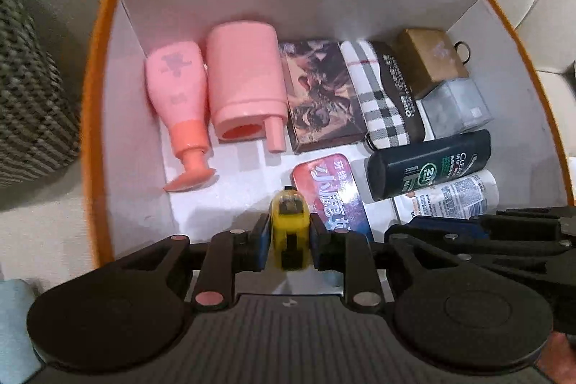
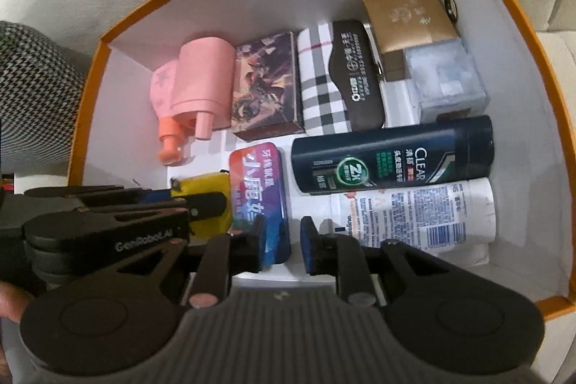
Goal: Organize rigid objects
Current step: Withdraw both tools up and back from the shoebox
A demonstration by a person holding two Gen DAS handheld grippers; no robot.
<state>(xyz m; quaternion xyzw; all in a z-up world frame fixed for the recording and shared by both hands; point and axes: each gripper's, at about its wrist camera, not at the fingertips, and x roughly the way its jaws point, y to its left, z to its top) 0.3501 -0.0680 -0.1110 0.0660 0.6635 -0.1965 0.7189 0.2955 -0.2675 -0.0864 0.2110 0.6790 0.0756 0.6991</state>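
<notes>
A: Left gripper [image 1: 289, 240]?
B: Pinching the yellow tape measure [image 1: 289, 225] low inside the orange box [image 1: 94, 117], beside the floss tin [image 2: 259, 189].
A: Right gripper [image 2: 281, 249]?
B: Fingers slightly apart, holding nothing

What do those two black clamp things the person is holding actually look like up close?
Both are matte black plastic. The left gripper and right gripper each have two flat linkage arms on round disc pivots, silver and pinkish rivets, blue pads on the fingers and a ribbed grey body. White lettering marks one side.
</notes>
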